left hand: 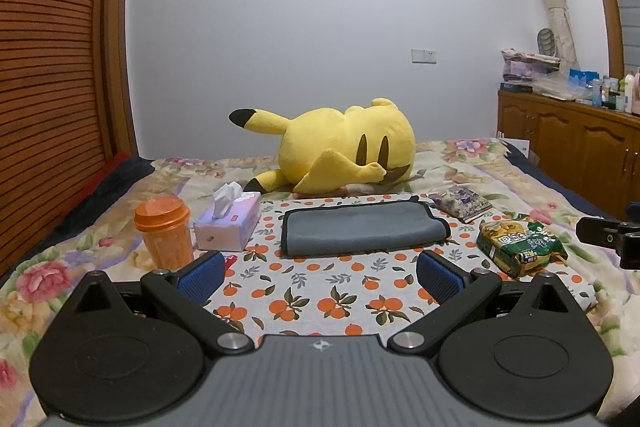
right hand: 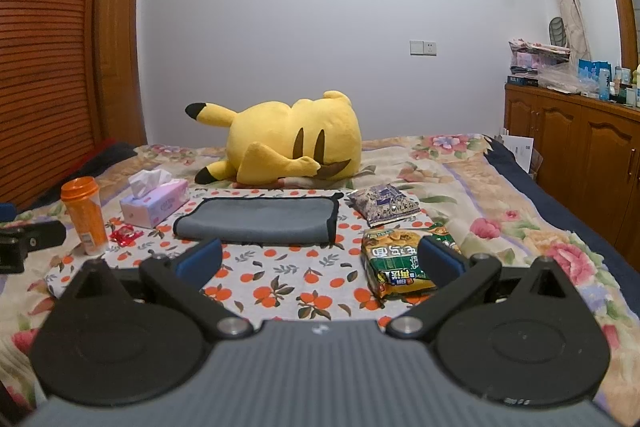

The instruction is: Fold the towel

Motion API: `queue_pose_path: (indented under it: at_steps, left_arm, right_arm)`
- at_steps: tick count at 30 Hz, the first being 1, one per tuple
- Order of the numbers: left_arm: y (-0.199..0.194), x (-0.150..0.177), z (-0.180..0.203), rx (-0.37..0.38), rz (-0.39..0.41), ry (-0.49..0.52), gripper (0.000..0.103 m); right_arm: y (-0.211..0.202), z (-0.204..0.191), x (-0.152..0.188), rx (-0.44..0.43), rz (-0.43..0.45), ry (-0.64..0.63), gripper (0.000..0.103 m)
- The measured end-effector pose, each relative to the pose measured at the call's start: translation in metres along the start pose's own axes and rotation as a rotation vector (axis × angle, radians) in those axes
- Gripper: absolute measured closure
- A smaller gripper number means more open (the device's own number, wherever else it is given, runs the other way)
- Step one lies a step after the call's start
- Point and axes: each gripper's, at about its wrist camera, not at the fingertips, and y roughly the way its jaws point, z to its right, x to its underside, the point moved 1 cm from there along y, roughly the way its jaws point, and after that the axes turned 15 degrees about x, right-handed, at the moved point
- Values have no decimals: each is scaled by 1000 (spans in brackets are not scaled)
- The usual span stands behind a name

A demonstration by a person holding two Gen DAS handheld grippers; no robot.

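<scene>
A grey towel (left hand: 360,229) with a dark hem lies folded over on an orange-print cloth (left hand: 320,291) on the bed. It also shows in the right wrist view (right hand: 260,219). My left gripper (left hand: 320,271) is open and empty, held above the cloth a little in front of the towel. My right gripper (right hand: 320,261) is open and empty, in front of the towel and to its right; its right finger (right hand: 440,259) overlaps a green snack bag (right hand: 396,259). Each gripper shows at the edge of the other's view.
An orange cup (left hand: 164,231) and a tissue box (left hand: 230,223) stand left of the towel. A purple packet (left hand: 460,203) and the green snack bag (left hand: 520,243) lie to its right. A yellow plush toy (left hand: 344,147) lies behind. A wooden cabinet (left hand: 568,143) stands at the right.
</scene>
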Motion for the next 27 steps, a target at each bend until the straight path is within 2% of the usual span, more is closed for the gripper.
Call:
queue_pose_path:
  at_steps: [27]
  left_arm:
    - [0,1,1,2,-1,1,0]
  right_arm:
    - [0,0,0,-1,0,0,0]
